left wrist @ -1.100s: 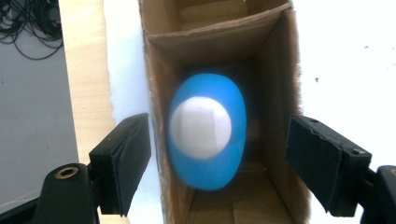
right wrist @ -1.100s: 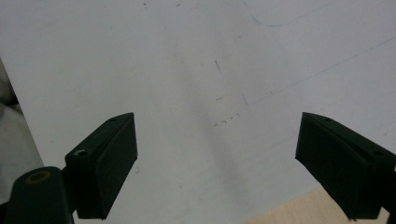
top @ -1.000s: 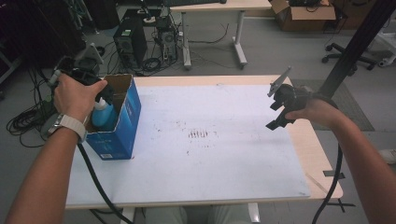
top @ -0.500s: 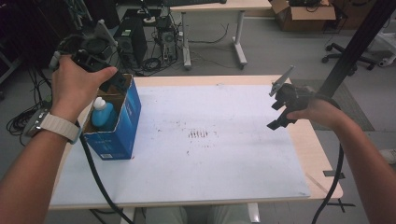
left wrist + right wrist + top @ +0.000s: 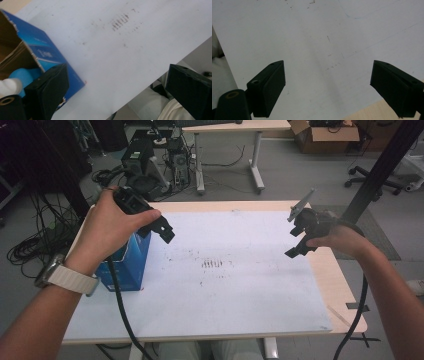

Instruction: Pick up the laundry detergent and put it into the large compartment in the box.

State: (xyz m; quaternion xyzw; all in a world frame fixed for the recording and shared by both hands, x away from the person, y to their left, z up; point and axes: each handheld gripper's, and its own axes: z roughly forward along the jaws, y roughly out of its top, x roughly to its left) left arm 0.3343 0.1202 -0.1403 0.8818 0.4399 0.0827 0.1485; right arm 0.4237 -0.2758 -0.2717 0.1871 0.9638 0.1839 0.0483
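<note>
Left gripper (image 5: 162,231) lifts clear of the blue box (image 5: 125,265), jaws just sprung apart and empty.
The blue bottle (image 5: 23,78) sits inside the box at the desk's (image 5: 345,285) left edge (drop-off looks done); right gripper (image 5: 299,234) hovers, released, over the white sheet (image 5: 240,285).

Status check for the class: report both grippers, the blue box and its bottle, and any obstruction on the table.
Left gripper jaws just opened, empty, above blue box. Bottle inside box. Right gripper open, empty. White mat bare between them.
</note>
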